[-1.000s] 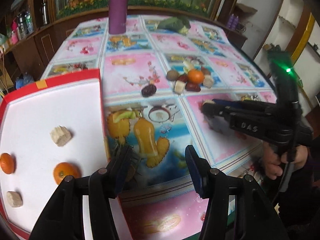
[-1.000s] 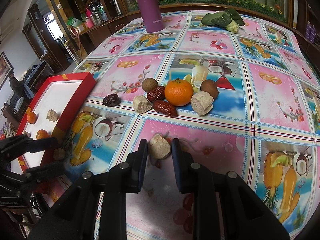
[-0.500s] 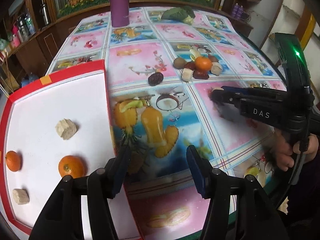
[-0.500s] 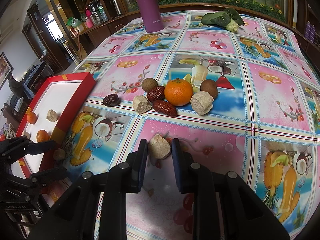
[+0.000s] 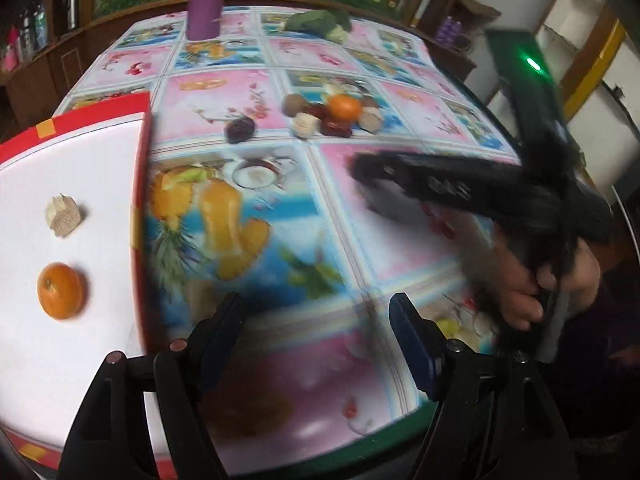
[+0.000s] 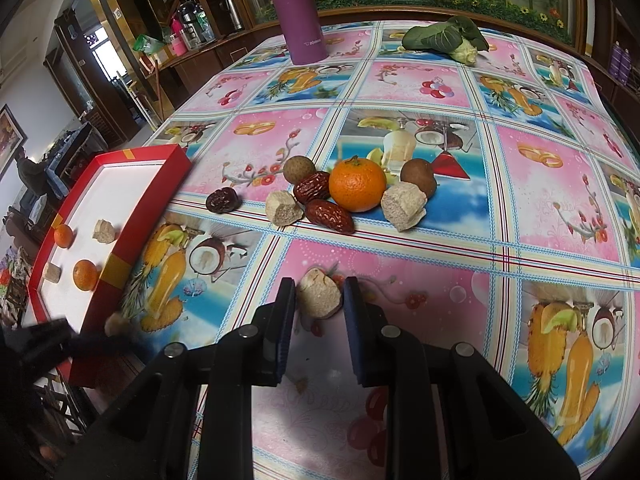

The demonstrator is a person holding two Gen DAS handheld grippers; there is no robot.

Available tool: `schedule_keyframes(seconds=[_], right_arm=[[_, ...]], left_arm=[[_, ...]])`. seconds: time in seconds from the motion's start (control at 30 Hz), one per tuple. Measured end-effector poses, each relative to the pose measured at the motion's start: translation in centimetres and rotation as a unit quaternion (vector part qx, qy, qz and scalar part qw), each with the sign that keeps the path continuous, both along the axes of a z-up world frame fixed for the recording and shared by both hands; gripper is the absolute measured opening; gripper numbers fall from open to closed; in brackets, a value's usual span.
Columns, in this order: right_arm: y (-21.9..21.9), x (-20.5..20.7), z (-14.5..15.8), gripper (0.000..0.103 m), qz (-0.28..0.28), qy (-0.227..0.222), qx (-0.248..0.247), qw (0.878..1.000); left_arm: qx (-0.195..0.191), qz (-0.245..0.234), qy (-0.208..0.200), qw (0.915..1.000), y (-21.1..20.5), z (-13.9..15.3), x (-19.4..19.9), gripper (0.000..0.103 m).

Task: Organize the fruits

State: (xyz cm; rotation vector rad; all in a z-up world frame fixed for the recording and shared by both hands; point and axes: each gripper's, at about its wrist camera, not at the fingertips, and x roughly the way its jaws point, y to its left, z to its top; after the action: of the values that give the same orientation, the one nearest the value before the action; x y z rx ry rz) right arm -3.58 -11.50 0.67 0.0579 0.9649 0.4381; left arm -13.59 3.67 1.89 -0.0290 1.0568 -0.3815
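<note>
Left wrist view shows the desk [image 5: 248,112], under its fruit-print cloth, blurrier than half a second ago, and the red tray [image 5: 141,184] with its white floor now fills more of the left side; one tangerine [image 5: 61,290] and one pale chunk [image 5: 64,216] show in it, where two of each showed before. The left claw [image 5: 316,332] hangs empty, its jaws wide apart, over the cloth just beside the tray's wall. The right claw [image 5: 360,168], smeared by motion, reaches across with a hand [image 5: 536,284] on its grip; its white lettering, legible earlier, cannot be read now.

Right wrist view is much as it was. The right claw [image 6: 319,294] is clamped on a beige fruit chunk [image 6: 318,294], both pads touching it, low over a pink square of the cloth. Beyond lies the pile: an orange tangerine [image 6: 356,184], two red dates, brown round fruits and pale chunks, touching one another. The purple flask [image 6: 298,8] at the far edge carries small pale print too fine to read. Leafy greens [image 6: 440,38] lie near it.
</note>
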Motion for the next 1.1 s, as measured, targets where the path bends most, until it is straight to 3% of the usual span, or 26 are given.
schedule_keyframes(seconds=[0.03,0.1,0.2,0.33,0.63,0.77,0.83,1.1], right_arm=[[0.0,0.0,0.0,0.027,0.0,0.0,-0.001,1.0],[0.0,0.0,0.0,0.027,-0.001,0.0,0.0,1.0],[0.0,0.1,0.0,0.027,0.0,0.001,-0.001,1.0],[0.0,0.0,0.0,0.027,-0.001,0.001,0.0,1.0],[-0.1,0.0,0.0,0.027,-0.001,0.001,0.0,1.0],[-0.1,0.0,0.0,0.027,-0.001,0.002,0.001,1.0],[-0.1,0.0,0.0,0.027,-0.001,0.002,0.001,1.0],[-0.7,0.1,-0.2,0.027,-0.011,0.007,0.013,1.0]], left_arm=[[0.029,-0.004,-0.022,0.9993,-0.4,0.6,-0.6,0.074],[0.043,-0.003,-0.036,0.9984,-0.3,1.6,-1.2,0.074],[0.036,0.011,-0.026,0.999,0.8,2.5,-1.5,0.074],[0.057,0.037,-0.002,0.9977,1.7,1.5,-1.6,0.074],[0.031,0.102,0.026,0.994,2.2,1.1,-2.0,0.077],[0.013,0.135,0.027,0.9904,2.2,1.0,-1.7,0.084],[0.014,0.13,0.03,0.9909,1.6,0.9,-1.2,0.09],[-0.017,0.119,0.015,0.9927,1.7,0.6,1.5,0.093]])
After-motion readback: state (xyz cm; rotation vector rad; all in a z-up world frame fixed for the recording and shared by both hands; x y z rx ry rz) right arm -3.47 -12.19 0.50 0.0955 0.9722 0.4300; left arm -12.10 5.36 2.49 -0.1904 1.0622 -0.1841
